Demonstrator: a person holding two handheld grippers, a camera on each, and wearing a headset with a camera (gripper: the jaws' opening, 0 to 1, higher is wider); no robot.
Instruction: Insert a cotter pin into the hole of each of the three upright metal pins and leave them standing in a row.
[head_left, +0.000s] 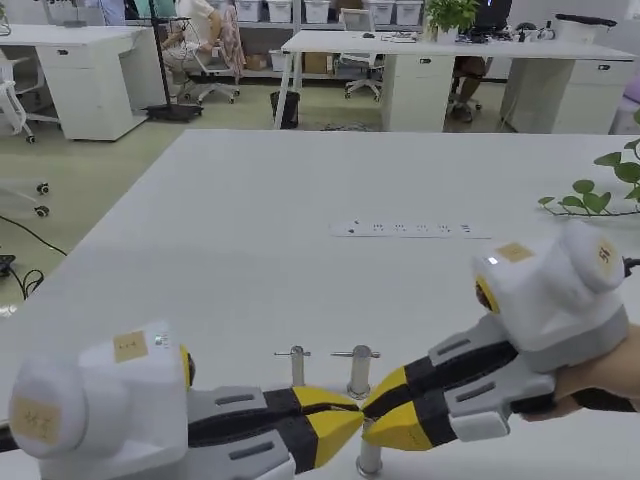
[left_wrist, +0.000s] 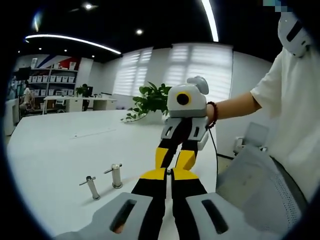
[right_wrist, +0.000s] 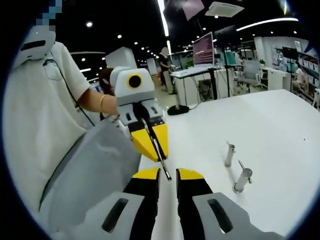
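Three upright metal pins stand on the white table (head_left: 250, 250). The far-left pin (head_left: 297, 365) (left_wrist: 91, 186) (right_wrist: 229, 154) and the middle pin (head_left: 359, 370) (left_wrist: 116, 175) (right_wrist: 242, 180) each carry a cotter pin crosswise near the top. The nearest pin (head_left: 369, 458) is partly hidden beneath the gripper tips. My left gripper (head_left: 350, 420) (left_wrist: 170, 172) (right_wrist: 162, 157) is shut on a thin cotter pin (right_wrist: 159, 150). Tip to tip with it, my right gripper (head_left: 372, 405) (right_wrist: 168, 172) (left_wrist: 172, 167) has its jaws slightly apart around the pin's free end.
A white power strip (head_left: 410, 229) lies mid-table and a leafy plant (head_left: 600, 190) trails over the right edge. Desks, office chairs and a seated person (head_left: 200, 30) are beyond the table's far edge. My sleeve and body show in both gripper views.
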